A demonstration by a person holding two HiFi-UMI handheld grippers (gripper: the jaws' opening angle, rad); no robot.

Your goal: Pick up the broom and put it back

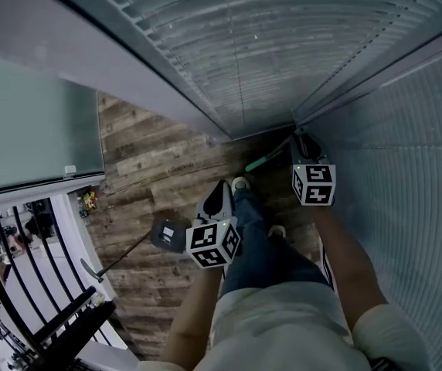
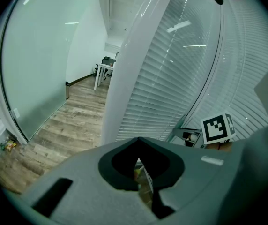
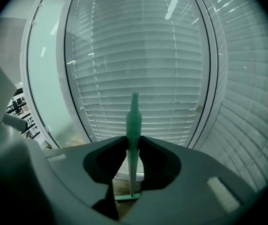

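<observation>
We see the right gripper (image 3: pixel 134 138) clenched on the broom (image 3: pixel 134 121). Both jaws press the green handle from 3 and 9 o'clock, and the handle stands upright, dead centre between them. The thick grip part sticks up past the jaw tips toward 12. The thin shaft drops toward 6, down to a small green head piece low in the jaw opening, over a strip of wood floor.

In the head view the right gripper (image 1: pixel 298 141) is at about 2 o'clock from frame centre, close to the corner where two walls of blinds (image 1: pixel 283 52) meet. The broom (image 1: pixel 266 161) shows as a short green bar that leaves the jaws toward 8 o'clock. Its far end is near the person's shoe.

The left gripper (image 2: pixel 138 139) has its jaws closed tip to tip, with nothing between them; only floor shows through the gap. In its view the right gripper's marker cube (image 2: pixel 217 128) sits at 4 o'clock, against the blinds.

In the head view the left gripper (image 1: pixel 221 195) is at about 6 o'clock, well apart from the broom. A grey dustpan (image 1: pixel 167 234) lies on the floor (image 1: pixel 151 168) just beside it at 9 o'clock. Its long handle runs off toward 8.
</observation>
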